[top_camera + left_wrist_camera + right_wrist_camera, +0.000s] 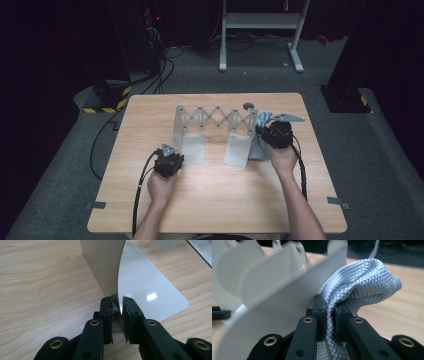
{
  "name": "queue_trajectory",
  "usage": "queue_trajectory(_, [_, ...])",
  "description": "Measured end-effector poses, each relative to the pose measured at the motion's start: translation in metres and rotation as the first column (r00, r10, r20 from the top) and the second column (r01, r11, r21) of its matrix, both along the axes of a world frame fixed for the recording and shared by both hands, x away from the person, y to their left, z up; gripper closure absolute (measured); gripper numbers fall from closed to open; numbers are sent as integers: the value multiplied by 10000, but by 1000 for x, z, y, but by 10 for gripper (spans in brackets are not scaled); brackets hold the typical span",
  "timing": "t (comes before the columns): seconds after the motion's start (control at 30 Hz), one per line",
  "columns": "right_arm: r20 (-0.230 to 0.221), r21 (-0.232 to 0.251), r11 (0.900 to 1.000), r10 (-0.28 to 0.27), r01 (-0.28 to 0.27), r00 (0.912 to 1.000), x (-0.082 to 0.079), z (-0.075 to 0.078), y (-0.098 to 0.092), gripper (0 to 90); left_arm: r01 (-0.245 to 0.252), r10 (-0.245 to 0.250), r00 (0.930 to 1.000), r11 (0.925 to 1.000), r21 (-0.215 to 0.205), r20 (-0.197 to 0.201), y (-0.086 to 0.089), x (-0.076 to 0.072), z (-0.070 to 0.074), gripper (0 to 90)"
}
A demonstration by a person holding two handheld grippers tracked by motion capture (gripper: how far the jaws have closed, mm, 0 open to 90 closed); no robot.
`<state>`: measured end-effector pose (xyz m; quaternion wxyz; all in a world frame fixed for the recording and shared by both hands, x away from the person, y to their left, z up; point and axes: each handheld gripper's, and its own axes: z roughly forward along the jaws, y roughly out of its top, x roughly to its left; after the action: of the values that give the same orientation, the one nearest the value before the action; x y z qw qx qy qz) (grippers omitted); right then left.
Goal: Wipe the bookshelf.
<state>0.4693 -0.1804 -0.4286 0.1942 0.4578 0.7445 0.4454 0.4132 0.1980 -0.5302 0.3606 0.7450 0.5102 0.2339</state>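
An expanding metal rack with a scissor lattice and two L-shaped end plates stands at the middle of the wooden table. My left gripper sits at the left end plate. In the left gripper view its jaws are shut on the lower edge of the upright sheet, whose shiny foot lies flat beyond. My right gripper is at the rack's right end, raised off the table. It is shut on a silver-grey quilted cloth that bulges over the jaws, right beside a pale plate.
A small dark round object lies near the table's far edge behind the rack. The right end plate leans toward the front. A white metal stand and cables are on the floor beyond the table.
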Motion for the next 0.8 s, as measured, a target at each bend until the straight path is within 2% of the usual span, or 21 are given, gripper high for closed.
queue_trajectory(0.23, [-1046, -182, 9992, -365, 347, 9938, 13, -39, 2, 831, 18, -19, 10000, 9999, -170, -82, 2, 1, 0, 783])
queue_trajectory(0.43, [-1710, -112, 9991, -422, 409, 9844, 22, -68, 1, 830, 99, -103, 9998, 9995, -296, -141, 3, 1, 0, 781])
queue_trajectory(0.53, [-1928, -133, 9993, -369, 350, 9805, 24, -76, 0, 830, 73, -78, 9999, 9994, -328, -153, 2, 1, 0, 781])
queue_trajectory(0.67, [-1987, 24, 9997, -234, 244, 9798, 25, -80, -2, 830, 58, -62, 9999, 9996, -290, -131, 2, 1, 0, 782])
queue_trajectory(0.73, [-1890, 121, 9998, -152, 178, 9819, 25, -78, -3, 830, 54, -58, 9999, 9996, -283, -134, 2, 0, 0, 783])
queue_trajectory(0.8, [-1601, 370, 9993, -27, 87, 9871, 24, -72, -5, 830, 49, -53, 9999, 9996, -285, -135, 2, 0, 0, 783])
